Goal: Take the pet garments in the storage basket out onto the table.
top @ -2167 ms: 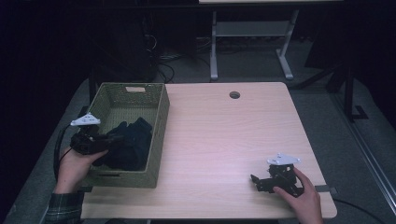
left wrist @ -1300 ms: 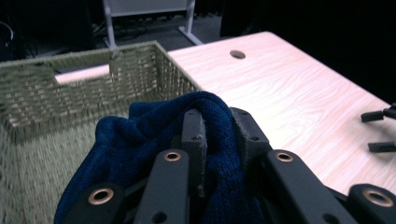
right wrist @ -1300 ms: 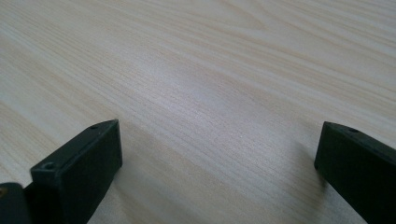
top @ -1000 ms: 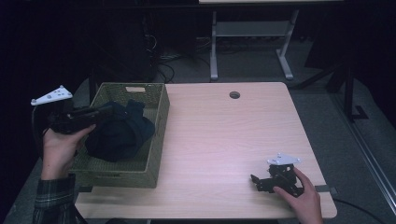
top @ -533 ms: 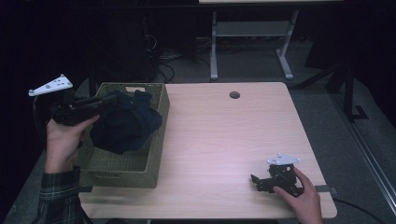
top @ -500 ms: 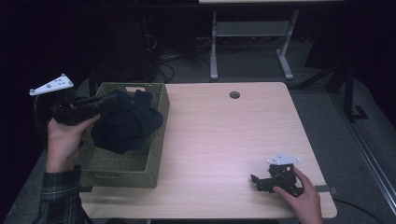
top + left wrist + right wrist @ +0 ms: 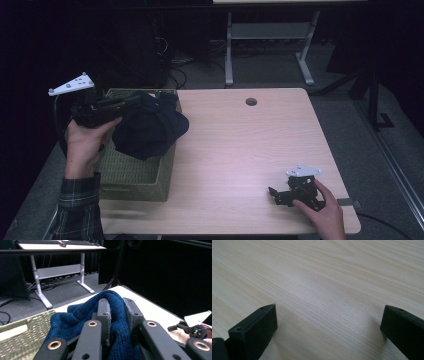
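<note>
Overhead light brightens the table (image 7: 240,150) against a nearly black room, with soft, slightly blurred detail throughout.

A pale wood table (image 7: 240,150) stands on grey carpet (image 7: 350,115) in a dark room; a white-legged desk (image 7: 265,30) stands behind, cables (image 7: 170,52) beneath.

A lab or office-like workroom is suggested. A pale wood-grain tabletop (image 7: 240,150) with a round cable hole (image 7: 251,101) near its far edge is set on grey carpet (image 7: 350,120). Beyond the far edge, a second desk on a white metal frame (image 7: 265,45) is seen, with loose cables (image 7: 172,62) lying on the floor below it. The surroundings are closed off by black curtains (image 7: 162,272), and a keyboard (image 7: 37,241) is visible on the farther desk.
</note>
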A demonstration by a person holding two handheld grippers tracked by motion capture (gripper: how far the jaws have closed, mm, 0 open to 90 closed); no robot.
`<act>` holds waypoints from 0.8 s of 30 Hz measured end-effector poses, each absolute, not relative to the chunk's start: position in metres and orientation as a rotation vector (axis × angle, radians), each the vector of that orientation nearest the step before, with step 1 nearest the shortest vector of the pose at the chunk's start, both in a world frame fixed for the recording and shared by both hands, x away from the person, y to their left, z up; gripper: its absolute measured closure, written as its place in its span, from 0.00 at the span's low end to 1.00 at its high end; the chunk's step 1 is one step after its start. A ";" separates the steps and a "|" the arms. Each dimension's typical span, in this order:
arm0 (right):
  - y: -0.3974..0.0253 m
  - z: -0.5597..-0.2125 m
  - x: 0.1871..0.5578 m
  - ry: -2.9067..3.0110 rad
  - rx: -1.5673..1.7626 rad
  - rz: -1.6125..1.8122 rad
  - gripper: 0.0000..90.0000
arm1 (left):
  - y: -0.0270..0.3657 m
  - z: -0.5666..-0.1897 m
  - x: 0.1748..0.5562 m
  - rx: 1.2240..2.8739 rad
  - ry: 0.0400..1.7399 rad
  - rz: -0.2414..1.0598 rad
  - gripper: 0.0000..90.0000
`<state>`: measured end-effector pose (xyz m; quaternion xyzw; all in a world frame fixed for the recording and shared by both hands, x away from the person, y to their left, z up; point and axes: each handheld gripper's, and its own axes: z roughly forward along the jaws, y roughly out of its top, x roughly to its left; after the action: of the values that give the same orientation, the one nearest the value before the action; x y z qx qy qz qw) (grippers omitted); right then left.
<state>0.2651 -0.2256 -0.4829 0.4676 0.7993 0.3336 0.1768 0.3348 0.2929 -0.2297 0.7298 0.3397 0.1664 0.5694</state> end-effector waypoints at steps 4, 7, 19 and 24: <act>-0.226 -0.483 0.265 2.262 1.324 0.944 0.01 | 0.283 -0.227 0.337 1.711 0.774 0.382 0.85; -0.226 -0.483 0.265 2.262 1.324 0.944 0.01 | 0.275 -0.225 0.340 1.710 0.757 0.373 0.85; -0.225 -0.483 0.265 2.262 1.329 0.946 0.01 | 0.240 -0.221 0.350 1.720 0.693 0.334 0.85; -0.225 -0.483 0.265 2.261 1.328 0.946 0.01 | 0.225 -0.222 0.355 1.724 0.673 0.314 0.85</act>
<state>0.2649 -0.2253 -0.4828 0.4690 0.7984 0.3342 0.1759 0.3550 0.2247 -0.2225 0.7410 0.2893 0.1350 0.5908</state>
